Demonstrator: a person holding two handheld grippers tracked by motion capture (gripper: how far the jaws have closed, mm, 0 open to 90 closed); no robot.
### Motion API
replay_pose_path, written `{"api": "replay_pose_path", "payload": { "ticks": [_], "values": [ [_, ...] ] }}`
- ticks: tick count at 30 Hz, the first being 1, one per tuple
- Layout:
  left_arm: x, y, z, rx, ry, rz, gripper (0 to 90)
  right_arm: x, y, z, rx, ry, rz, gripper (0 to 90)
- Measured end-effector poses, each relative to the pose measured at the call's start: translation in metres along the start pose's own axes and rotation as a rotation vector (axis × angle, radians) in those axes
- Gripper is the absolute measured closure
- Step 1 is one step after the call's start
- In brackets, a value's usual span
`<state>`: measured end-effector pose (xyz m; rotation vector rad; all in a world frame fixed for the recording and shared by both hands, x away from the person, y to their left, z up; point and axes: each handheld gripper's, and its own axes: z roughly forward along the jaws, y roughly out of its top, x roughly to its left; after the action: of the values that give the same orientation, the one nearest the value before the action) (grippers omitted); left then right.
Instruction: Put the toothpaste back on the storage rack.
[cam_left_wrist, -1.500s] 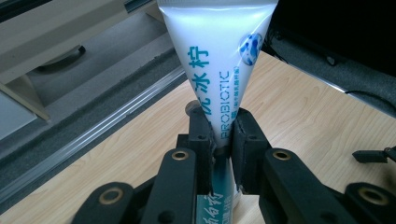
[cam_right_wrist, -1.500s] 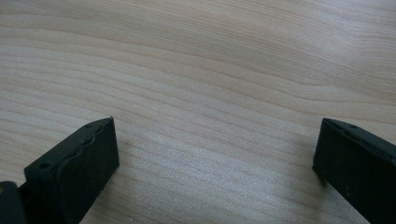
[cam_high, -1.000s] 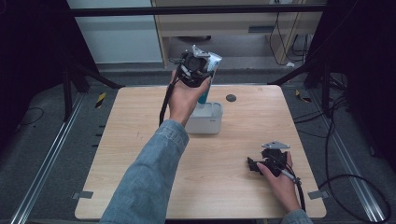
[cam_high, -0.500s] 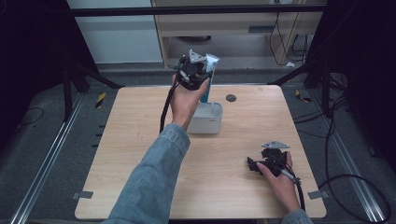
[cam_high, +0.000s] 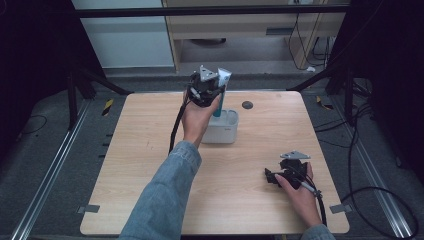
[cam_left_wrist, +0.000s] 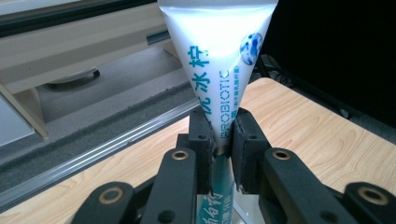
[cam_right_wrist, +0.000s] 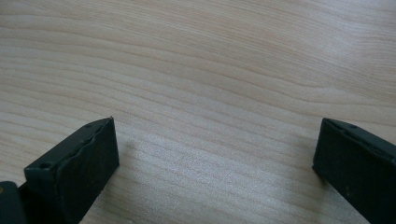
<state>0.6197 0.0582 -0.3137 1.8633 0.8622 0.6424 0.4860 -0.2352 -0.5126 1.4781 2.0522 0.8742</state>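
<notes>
High view shows the left tool (cam_high: 212, 92) clamped on the toothpaste tube (cam_high: 222, 85), which stands upright, crimped end up, directly above the white holder (cam_high: 222, 132) near the surface's (cam_high: 150, 165) far edge, while the right tool (cam_high: 280, 176), jaws apart, rests well nearer the person than the holder.

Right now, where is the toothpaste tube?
In the high view, the toothpaste tube stands upright in the left gripper, over the white cup at the table's far middle.
</notes>
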Motion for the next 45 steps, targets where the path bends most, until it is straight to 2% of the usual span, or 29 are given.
{"api": "replay_pose_path", "payload": {
  "ticks": [7, 13, 38, 45],
  "values": [
    [-0.001, -0.009, 0.005, 0.014, -0.002, -0.004, 79.3, 0.0, 0.0, 0.0, -0.001, 0.0, 0.0, 0.4],
    [-0.003, -0.012, 0.007, 0.022, -0.003, 0.015, 79.3, 0.0, 0.0, 0.0, -0.001, -0.001, -0.002, 0.4],
    [0.001, -0.026, 0.01, 0.024, 0.003, -0.021, 79.3, 0.0, 0.0, 0.0, -0.004, -0.001, -0.004, 0.4],
    [-0.001, -0.029, 0.012, 0.031, 0.004, -0.011, 79.2, 0.0, 0.0, 0.0, -0.004, 0.0, -0.003, 0.4]
  ]
}}
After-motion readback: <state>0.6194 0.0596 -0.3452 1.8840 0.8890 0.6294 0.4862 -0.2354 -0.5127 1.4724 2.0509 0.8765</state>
